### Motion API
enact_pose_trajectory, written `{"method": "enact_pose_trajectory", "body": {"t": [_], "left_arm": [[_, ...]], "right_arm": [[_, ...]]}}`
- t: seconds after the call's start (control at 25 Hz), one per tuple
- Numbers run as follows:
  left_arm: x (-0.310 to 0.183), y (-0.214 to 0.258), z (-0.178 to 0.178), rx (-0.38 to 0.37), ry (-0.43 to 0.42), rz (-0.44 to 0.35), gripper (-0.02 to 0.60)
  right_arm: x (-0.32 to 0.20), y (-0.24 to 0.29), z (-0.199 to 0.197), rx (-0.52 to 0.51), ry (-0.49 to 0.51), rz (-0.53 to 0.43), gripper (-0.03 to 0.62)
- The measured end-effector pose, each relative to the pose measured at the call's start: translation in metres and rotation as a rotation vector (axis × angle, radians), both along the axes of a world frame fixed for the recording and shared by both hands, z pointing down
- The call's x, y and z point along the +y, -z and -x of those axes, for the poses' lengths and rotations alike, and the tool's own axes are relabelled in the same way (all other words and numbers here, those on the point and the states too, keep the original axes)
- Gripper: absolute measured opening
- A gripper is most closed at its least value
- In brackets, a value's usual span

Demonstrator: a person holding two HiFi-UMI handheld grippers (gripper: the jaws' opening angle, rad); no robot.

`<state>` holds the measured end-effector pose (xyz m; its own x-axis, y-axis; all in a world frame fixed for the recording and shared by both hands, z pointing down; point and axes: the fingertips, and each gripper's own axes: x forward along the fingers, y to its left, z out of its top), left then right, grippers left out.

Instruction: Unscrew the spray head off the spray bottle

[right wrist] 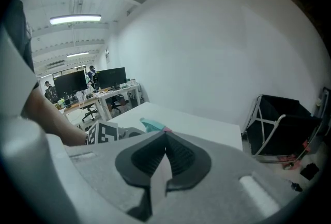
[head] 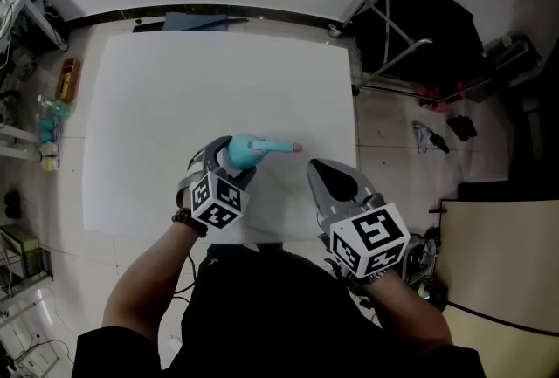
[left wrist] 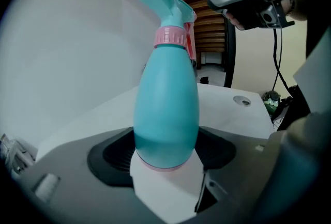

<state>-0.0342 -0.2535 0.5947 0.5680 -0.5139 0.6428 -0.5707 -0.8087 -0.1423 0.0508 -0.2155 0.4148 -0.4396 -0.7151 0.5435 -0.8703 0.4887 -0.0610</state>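
Observation:
A teal spray bottle (head: 247,151) with a pink collar (left wrist: 169,36) and a teal spray head (left wrist: 170,6) sits between the jaws of my left gripper (head: 229,154). The pads close on its round lower body, and the head points away from the gripper, toward the right in the head view. The bottle (left wrist: 166,109) is tilted above the white table (head: 218,79). My right gripper (head: 321,168) hovers to the right of the spray head, shut, with nothing between its fingers. In the right gripper view only the tip of the spray head (right wrist: 153,125) shows past the shut right gripper (right wrist: 165,140).
A black folding stand (head: 419,27) stands past the table's right edge. Shelves with small items (head: 51,114) line the left side. Office desks with monitors (right wrist: 98,80) lie beyond the table. The person's torso is at the table's near edge.

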Motion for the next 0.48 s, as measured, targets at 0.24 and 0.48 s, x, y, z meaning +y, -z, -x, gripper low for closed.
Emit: {"method": "enact_pose_trajectory", "body": {"t": [0.24, 0.48], "left_arm": [[0.001, 0.014, 0.011, -0.078, -0.011, -0.065, 0.377], [0.0, 0.027, 0.021, -0.178, -0.022, -0.117, 0.377]], "right_arm": [[-0.007, 0.018, -0.01, -0.047, 0.05, -0.016, -0.008], [-0.01, 0.038, -0.008, -0.086, 0.171, -0.041, 0.103]]}}
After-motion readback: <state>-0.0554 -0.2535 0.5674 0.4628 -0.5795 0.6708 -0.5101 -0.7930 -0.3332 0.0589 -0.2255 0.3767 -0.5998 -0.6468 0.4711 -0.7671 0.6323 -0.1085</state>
